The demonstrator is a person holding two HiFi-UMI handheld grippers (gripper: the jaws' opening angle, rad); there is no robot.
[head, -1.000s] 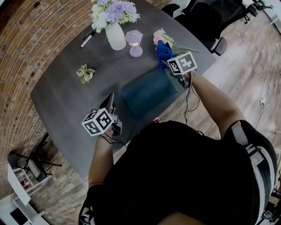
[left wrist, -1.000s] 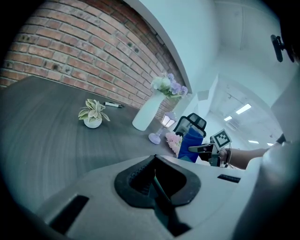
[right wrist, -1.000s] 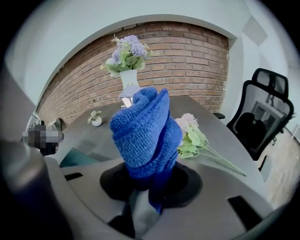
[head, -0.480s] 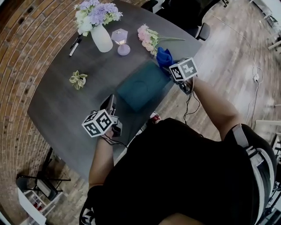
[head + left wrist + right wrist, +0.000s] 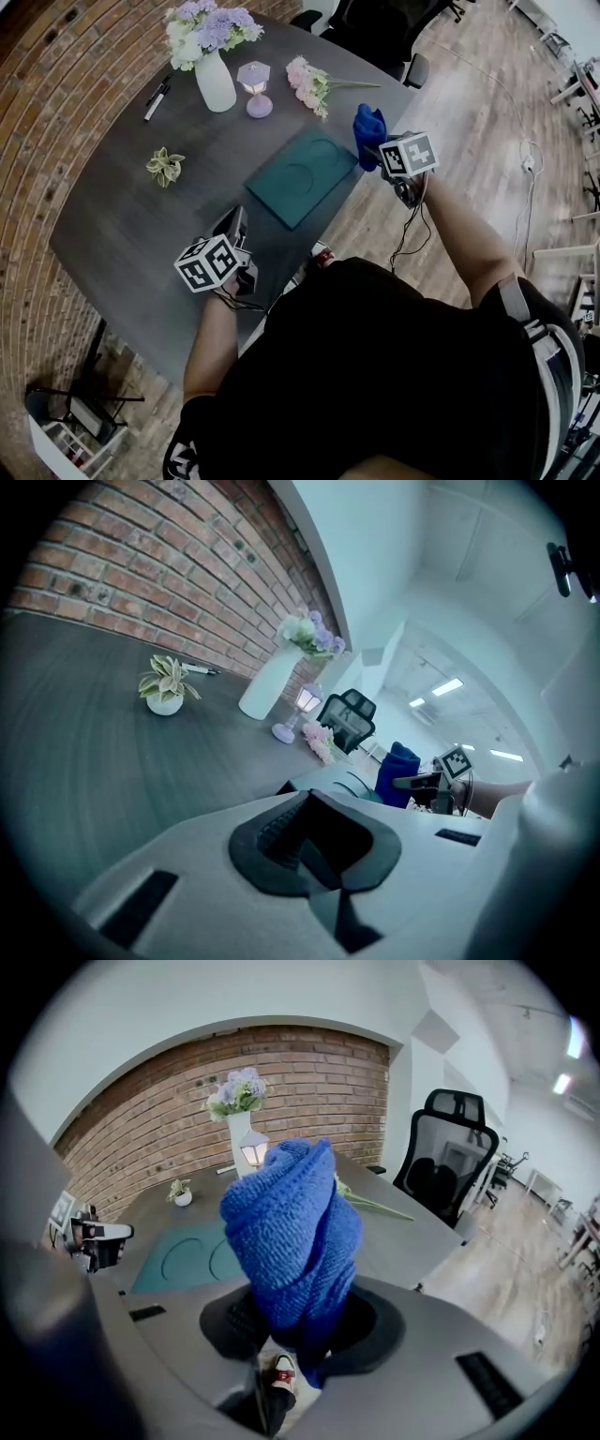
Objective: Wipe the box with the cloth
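Note:
A flat teal box (image 5: 302, 175) (image 5: 187, 1255) lies on the dark table (image 5: 141, 234), near its right edge. My right gripper (image 5: 377, 150) (image 5: 295, 1321) is shut on a bunched blue cloth (image 5: 368, 134) (image 5: 291, 1232). It is held up just right of the box, at the table's edge, not touching it. The left gripper view shows the cloth (image 5: 398, 771) beyond the box's near corner. My left gripper (image 5: 232, 223) (image 5: 314, 841) is low over the table left of the box, its jaws shut with nothing between them.
At the far side stand a white vase of flowers (image 5: 214, 80), a small lamp (image 5: 255, 89) and a pink flower bunch (image 5: 309, 84). A little potted plant (image 5: 164, 164) and pens (image 5: 157, 94) sit to the left. A black office chair (image 5: 375, 28) stands beyond the table.
My right gripper has carried the blue cloth rightward, away from the box's far right corner toward the table's edge. The left gripper has stayed put.

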